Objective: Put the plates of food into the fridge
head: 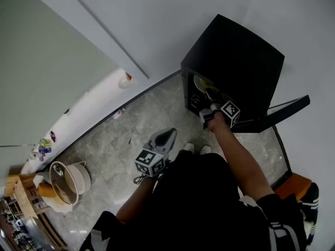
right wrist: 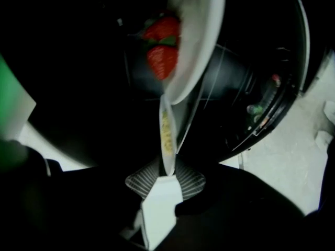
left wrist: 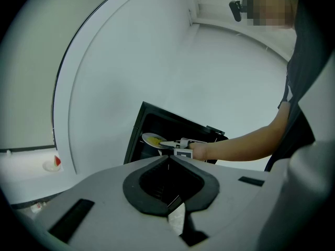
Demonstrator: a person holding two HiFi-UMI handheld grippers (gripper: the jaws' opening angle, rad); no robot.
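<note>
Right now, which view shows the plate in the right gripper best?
Left gripper view: the whole plate with yellow food, at the fridge mouth. Right gripper view shows it edge-on; head view, only part of it.

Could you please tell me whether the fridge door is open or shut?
Open: the door stands swung out beside the black fridge, and the right claw holds a plate of food at its opening.
</note>
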